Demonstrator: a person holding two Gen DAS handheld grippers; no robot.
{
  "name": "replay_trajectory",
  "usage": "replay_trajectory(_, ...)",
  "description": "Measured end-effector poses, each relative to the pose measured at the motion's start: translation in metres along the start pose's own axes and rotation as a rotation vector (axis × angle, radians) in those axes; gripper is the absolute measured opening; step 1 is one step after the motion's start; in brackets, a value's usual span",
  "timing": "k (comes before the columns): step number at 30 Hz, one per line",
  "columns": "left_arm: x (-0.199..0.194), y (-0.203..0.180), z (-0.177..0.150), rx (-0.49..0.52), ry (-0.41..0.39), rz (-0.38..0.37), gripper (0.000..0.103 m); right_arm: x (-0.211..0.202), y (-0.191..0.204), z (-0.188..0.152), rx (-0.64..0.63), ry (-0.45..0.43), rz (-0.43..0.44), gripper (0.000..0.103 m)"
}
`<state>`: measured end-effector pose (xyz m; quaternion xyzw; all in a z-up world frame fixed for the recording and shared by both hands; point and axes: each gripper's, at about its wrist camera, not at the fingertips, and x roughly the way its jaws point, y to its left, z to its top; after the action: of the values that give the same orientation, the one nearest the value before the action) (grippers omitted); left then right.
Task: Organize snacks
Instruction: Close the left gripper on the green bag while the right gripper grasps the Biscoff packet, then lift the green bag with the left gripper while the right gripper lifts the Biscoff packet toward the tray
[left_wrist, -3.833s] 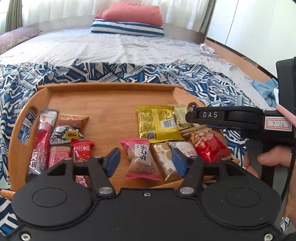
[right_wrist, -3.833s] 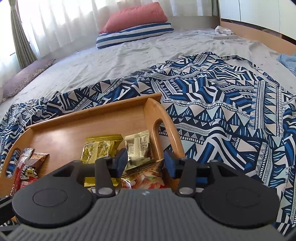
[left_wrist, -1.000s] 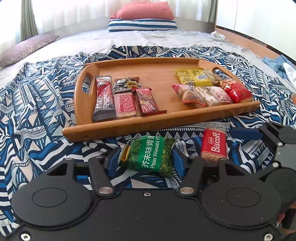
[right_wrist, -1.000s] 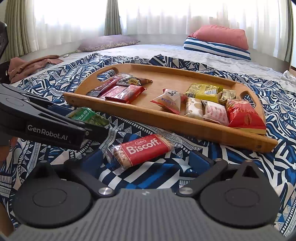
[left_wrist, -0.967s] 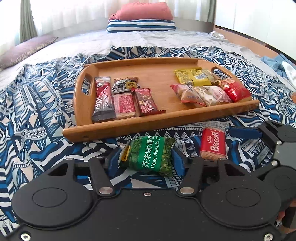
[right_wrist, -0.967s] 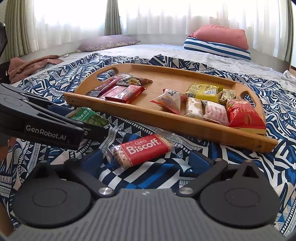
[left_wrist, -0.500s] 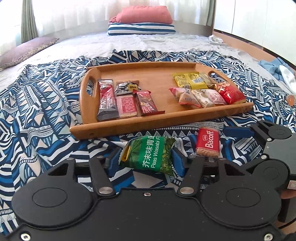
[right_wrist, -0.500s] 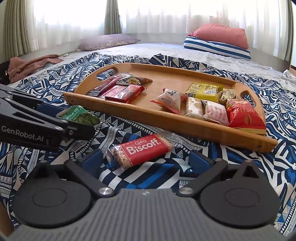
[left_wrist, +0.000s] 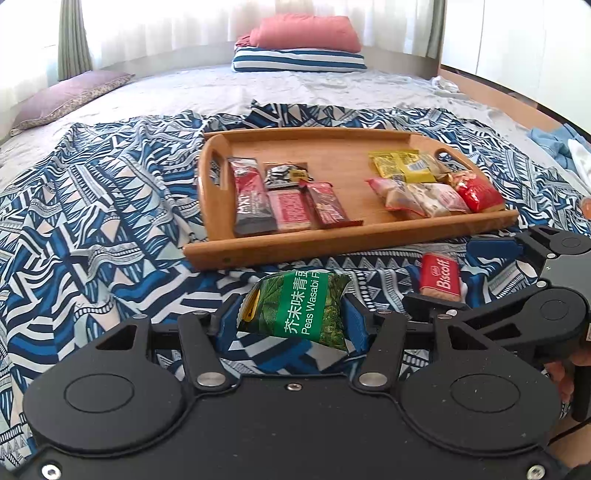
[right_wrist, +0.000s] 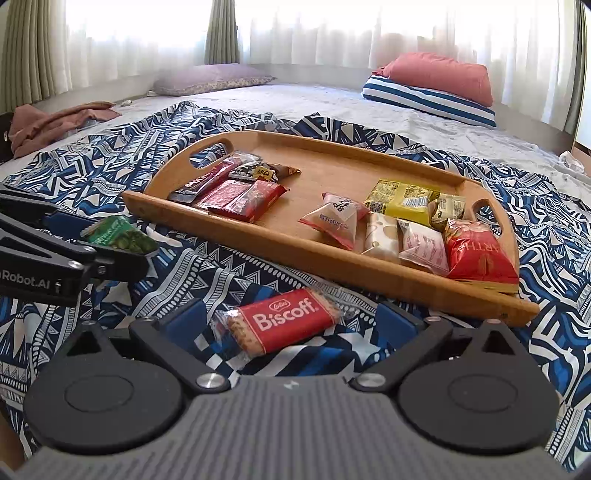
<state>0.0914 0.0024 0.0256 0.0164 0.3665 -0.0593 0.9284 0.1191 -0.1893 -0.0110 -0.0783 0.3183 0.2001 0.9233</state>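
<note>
Left wrist view: left tool (left_wrist: 293, 321) clamps the green pea packet (left_wrist: 295, 308); right tool (right_wrist: 291, 325) stands apart around the Biscoff packet (right_wrist: 284, 319).

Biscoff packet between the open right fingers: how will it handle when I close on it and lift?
The Biscoff packet looks flat and rigid, so it should lift without sagging. Its glossy film may slide on the pads. The biscuit showing through the clear end is probably brittle, so squeeze lightly. The right gripper already straddles it on the blanket.

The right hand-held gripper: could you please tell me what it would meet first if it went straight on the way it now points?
Probably the Biscoff biscuit packet, lying on the patterned blanket between the open jaws of the right hand-held gripper; the wooden tray lies beyond, though depth is unclear.
</note>
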Motion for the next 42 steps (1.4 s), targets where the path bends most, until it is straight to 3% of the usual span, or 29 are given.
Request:
replay_trajectory(7, 0.000, 0.006, -0.001, -0.010, 0.006, 0.004, 0.055, 0.004, 0.000, 0.003, 0.008, 0.031, 0.018, 0.089)
replay_trajectory(9, 0.000, 0.006, -0.001, -0.011, 0.006, 0.004, 0.055, 0.002, 0.002, 0.003, 0.002, 0.030, 0.018, 0.081)
replay_trajectory(24, -0.004, 0.004, 0.002, -0.008, -0.009, 0.002, 0.055, -0.012, 0.010, 0.009, -0.020, 0.002, 0.027, 0.056)
replay_trajectory(29, -0.006, 0.004, 0.001, -0.008, -0.011, 0.002, 0.055, -0.017, 0.011, 0.007, -0.005, 0.000, 0.020, 0.055)
replay_trajectory(36, -0.008, 0.005, 0.000, -0.014, -0.012, 0.001, 0.055, -0.022, 0.007, -0.007, 0.032, 0.034, -0.012, 0.067)
replay_trajectory(42, -0.008, 0.005, -0.002, -0.016, -0.014, -0.001, 0.055, -0.032, -0.010, -0.011, 0.172, 0.055, -0.011, 0.070)
